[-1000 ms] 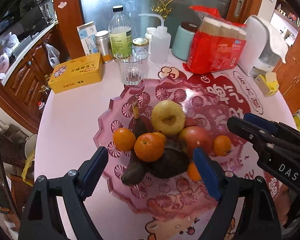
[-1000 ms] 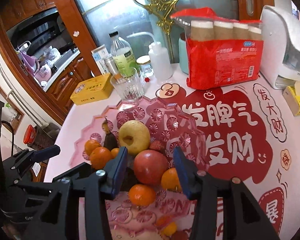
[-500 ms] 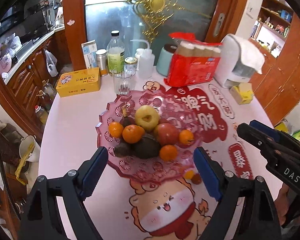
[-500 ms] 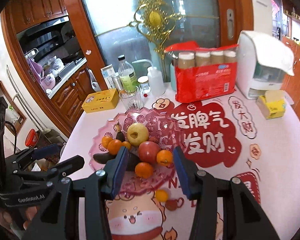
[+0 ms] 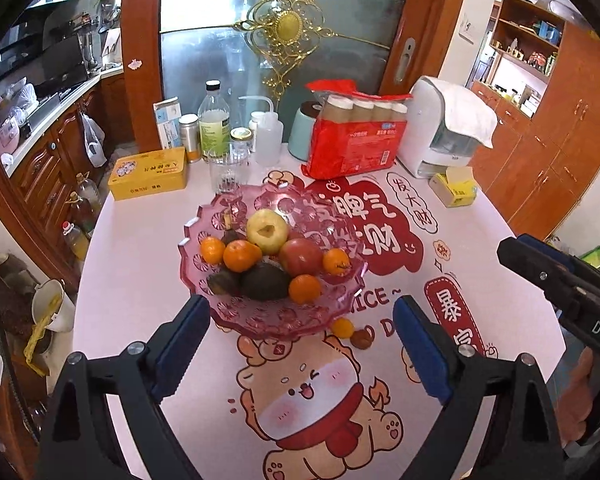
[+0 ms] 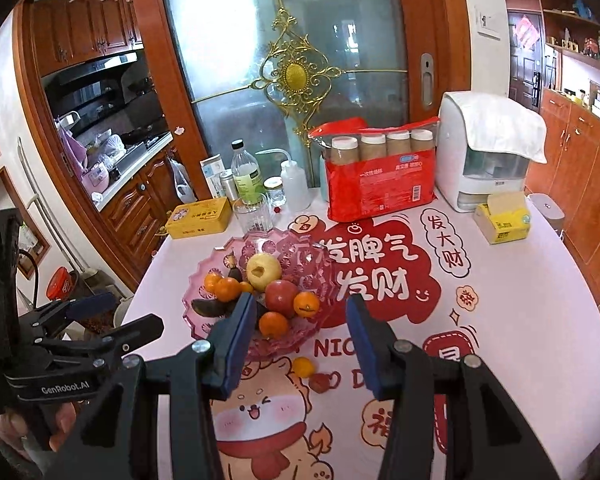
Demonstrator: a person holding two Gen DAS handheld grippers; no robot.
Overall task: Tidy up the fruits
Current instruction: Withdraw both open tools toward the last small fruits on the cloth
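Left wrist view: fruit bowl point(image 5: 204, 280) beyond the empty, opening left claw point(image 5: 300, 344), apart.

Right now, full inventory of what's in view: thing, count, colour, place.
fruit dish: 1, pink, table centre
tangerines in dish: 4 visible, orange
yellow apple: 1, dish back
red apple: 1, dish middle
dark fruits: about 3, dish front-left
loose tangerine: 1, orange, table, by dish
small brown fruit: 1, beside it
glass: 1, clear, behind dish
tin: 1, yellow, back left
cup pack: 1, red, back
tissue box: 1, yellow, right
left gripper: black, blue pads, opening, empty
right gripper: same, open, empty
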